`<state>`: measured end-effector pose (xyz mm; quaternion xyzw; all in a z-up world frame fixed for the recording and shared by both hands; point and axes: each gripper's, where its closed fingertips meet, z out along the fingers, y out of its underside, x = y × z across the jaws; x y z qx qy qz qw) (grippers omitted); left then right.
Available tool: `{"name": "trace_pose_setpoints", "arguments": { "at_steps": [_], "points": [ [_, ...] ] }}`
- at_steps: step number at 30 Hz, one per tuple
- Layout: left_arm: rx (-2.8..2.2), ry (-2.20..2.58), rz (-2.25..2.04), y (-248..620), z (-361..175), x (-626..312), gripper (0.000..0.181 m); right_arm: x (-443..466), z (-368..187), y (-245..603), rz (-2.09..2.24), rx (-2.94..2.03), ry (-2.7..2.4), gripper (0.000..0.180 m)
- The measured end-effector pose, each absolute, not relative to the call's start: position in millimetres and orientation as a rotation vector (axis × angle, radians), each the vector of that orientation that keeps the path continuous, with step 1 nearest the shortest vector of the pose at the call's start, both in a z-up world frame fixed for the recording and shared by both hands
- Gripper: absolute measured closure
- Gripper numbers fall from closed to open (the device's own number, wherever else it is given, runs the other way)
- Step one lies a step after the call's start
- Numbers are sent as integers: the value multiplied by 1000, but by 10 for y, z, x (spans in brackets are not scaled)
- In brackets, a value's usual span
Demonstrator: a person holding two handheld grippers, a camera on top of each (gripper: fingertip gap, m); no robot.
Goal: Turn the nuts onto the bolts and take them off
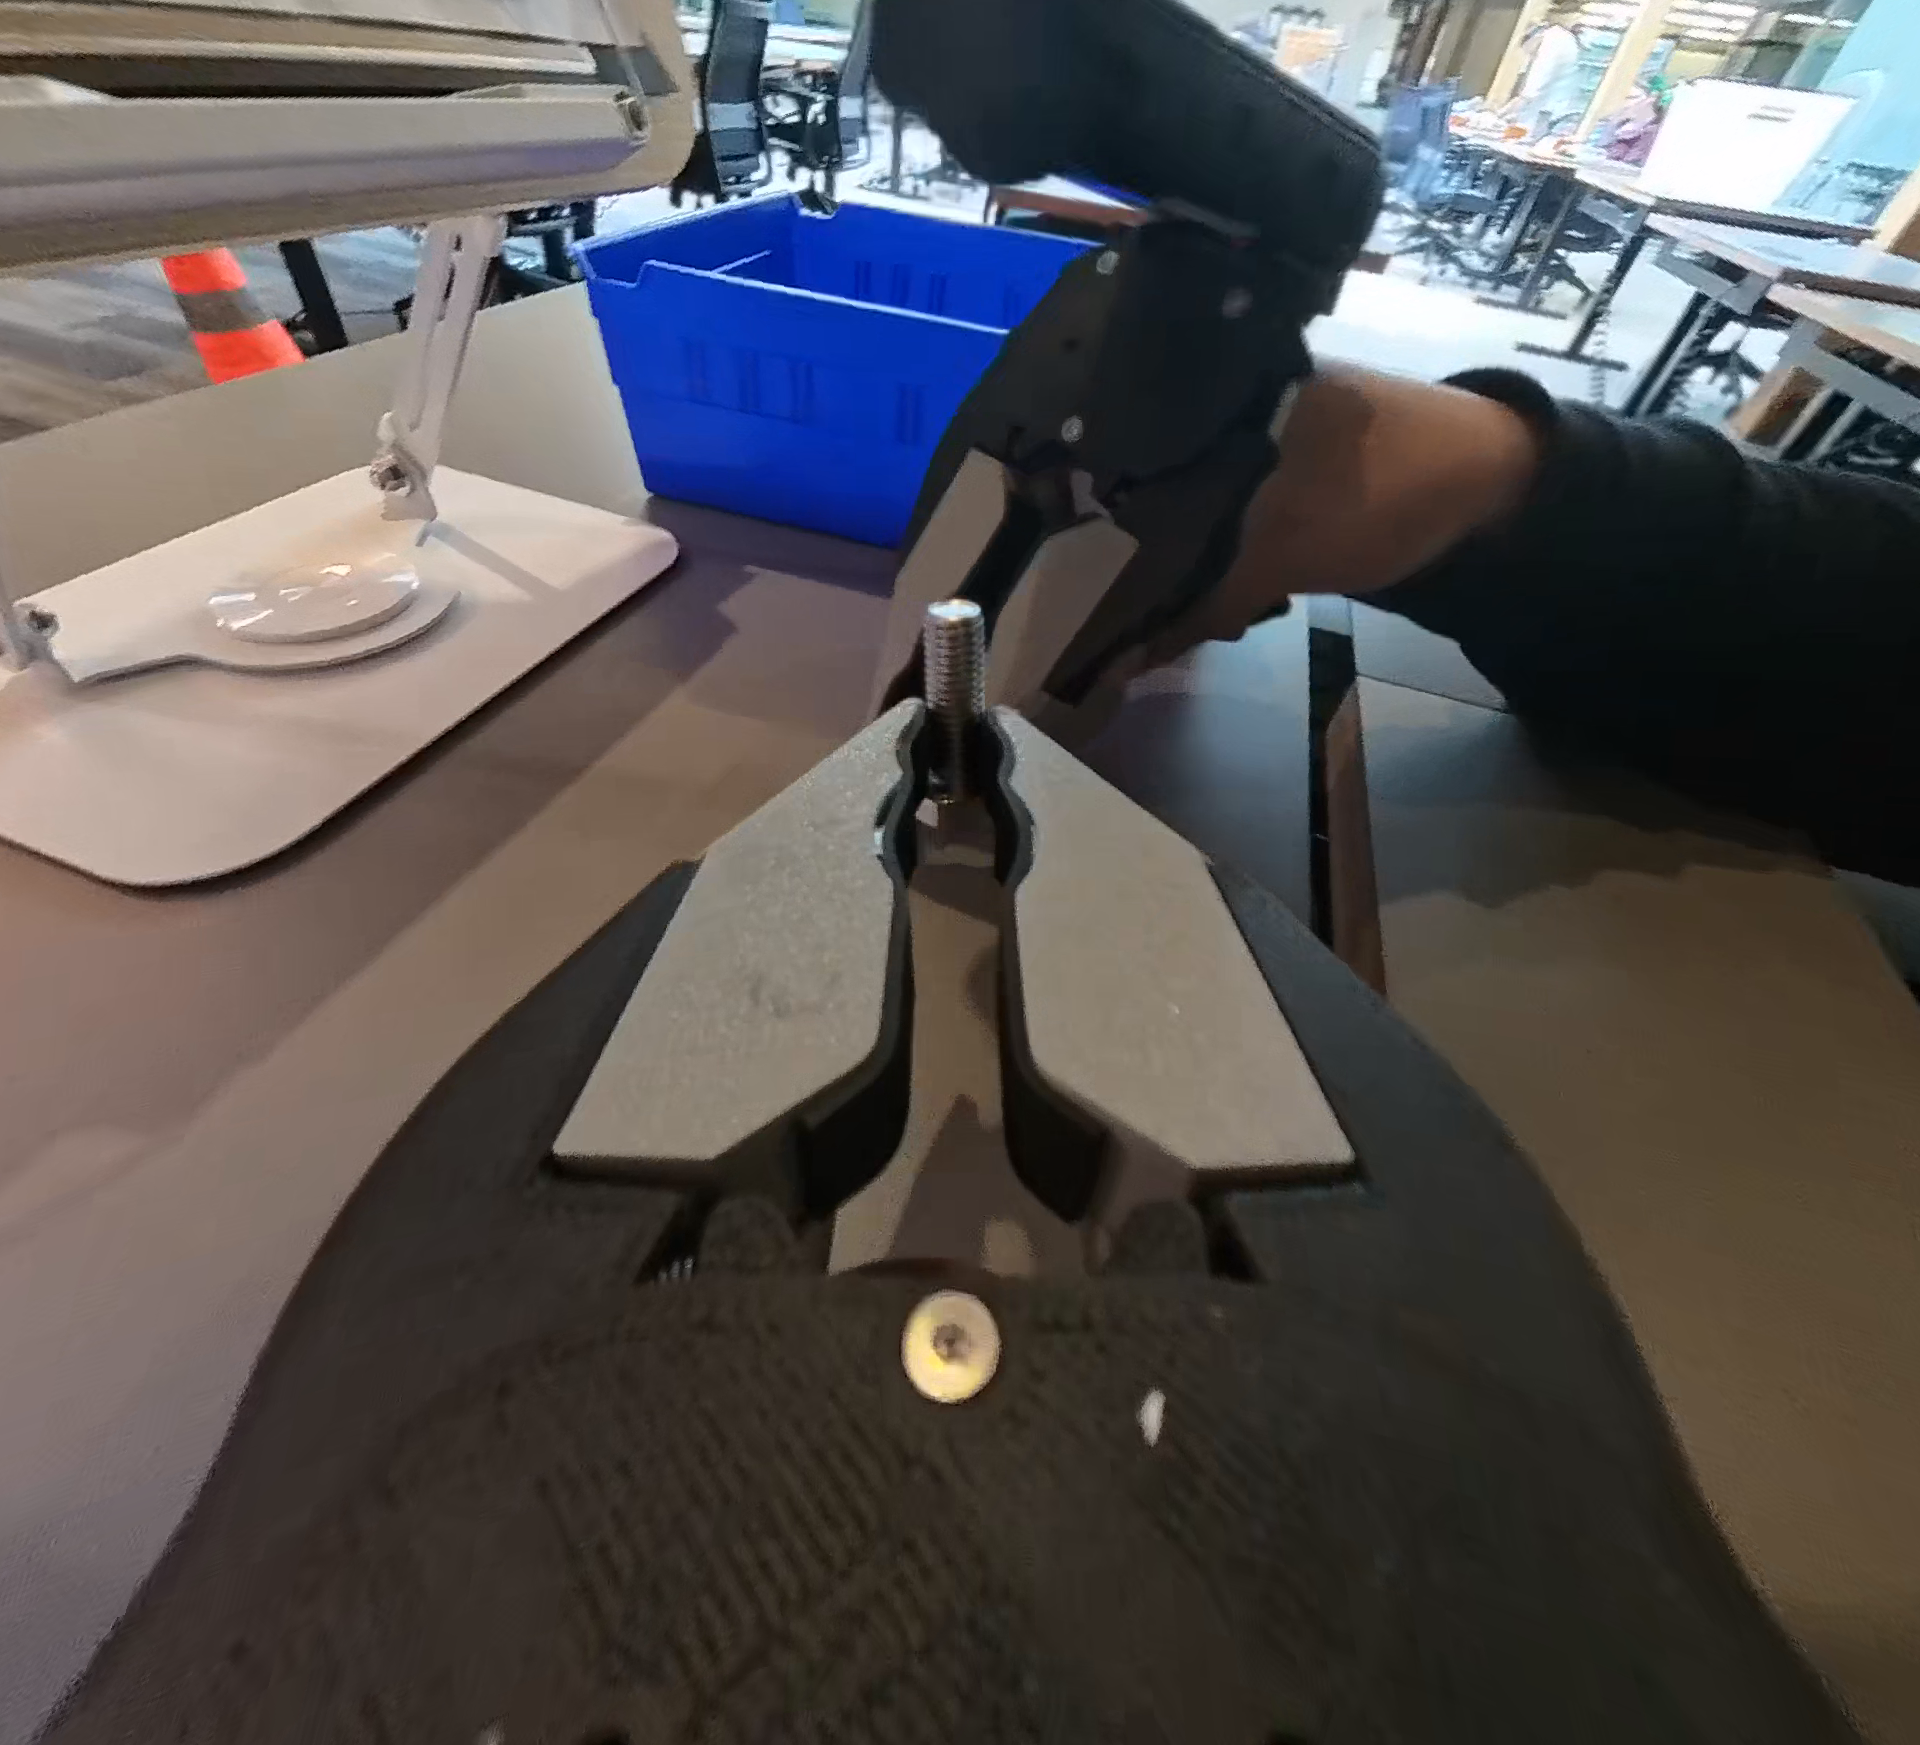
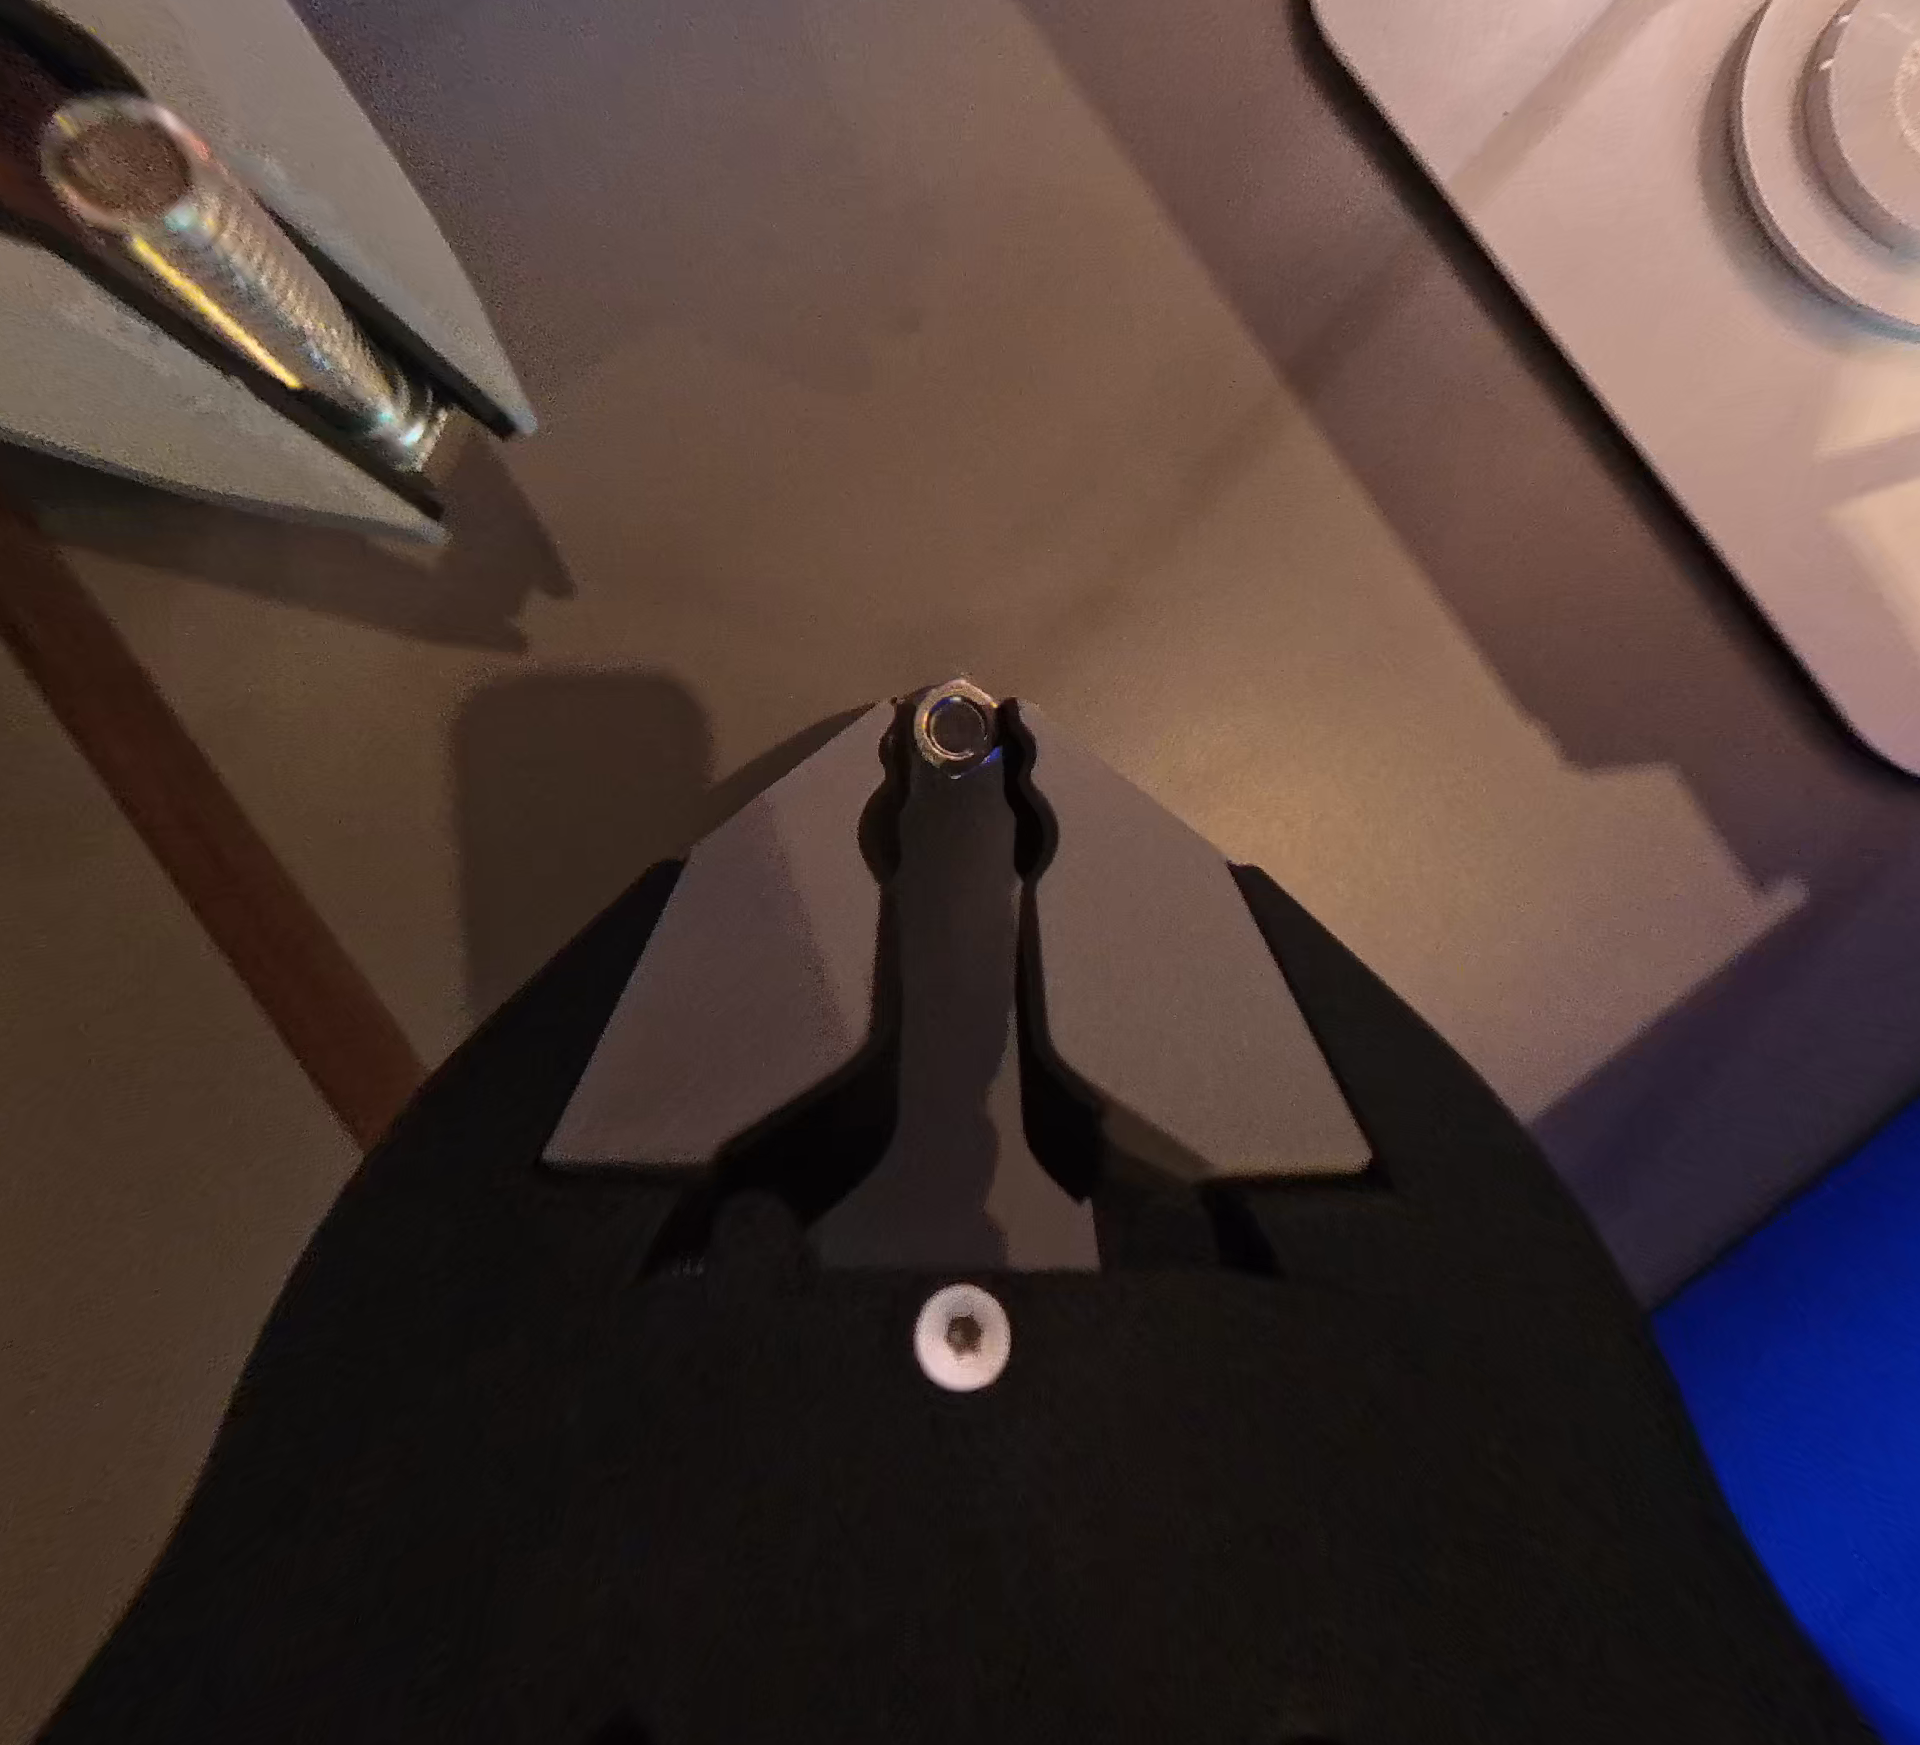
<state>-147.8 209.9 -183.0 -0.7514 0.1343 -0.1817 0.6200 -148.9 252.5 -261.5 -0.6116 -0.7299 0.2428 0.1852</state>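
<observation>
Left tool [image 1: 954,760] clenched on upright threaded steel bolt [image 1: 953,656]; only right view shows right tool [image 2: 958,739] gripping small silver hex nut [image 2: 954,727] above tabletop [image 2: 831,345]

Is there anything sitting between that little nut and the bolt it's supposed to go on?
Nothing visible. The right gripper pinches the nut at its fingertips; the left gripper holds the bolt upright with its threaded end bare. Only open air over the table lies between them.

We see the bolt [image 1: 953,669] upright between the left gripper [image 1: 954,739] tips. Behind it the right gripper [image 1: 961,646] points down at the table [image 1: 1558,1020]. The bin [image 1: 800,386] sits behind, the stand base [image 1: 312,656] to its left.
</observation>
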Motion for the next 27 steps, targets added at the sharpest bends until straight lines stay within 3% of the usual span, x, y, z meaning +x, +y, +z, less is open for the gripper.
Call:
{"name": "trace_pose_setpoints", "arguments": {
  "at_steps": [1, 10, 27],
  "points": [
    [-1715, 341, -426, 2077, -1821, -1437, 174, -1479, -2542, 2523, 723, -1715, -2050, 166],
    [-1651, 437, -497, 1992, -1732, -1262, 174, -1291, -1341, 2244, 1227, -1396, -1992, 166],
    [-1572, 520, -554, 1889, -1610, -1087, 174, -1253, -1312, 1785, 867, -1336, -2372, 166]
  ]
}}
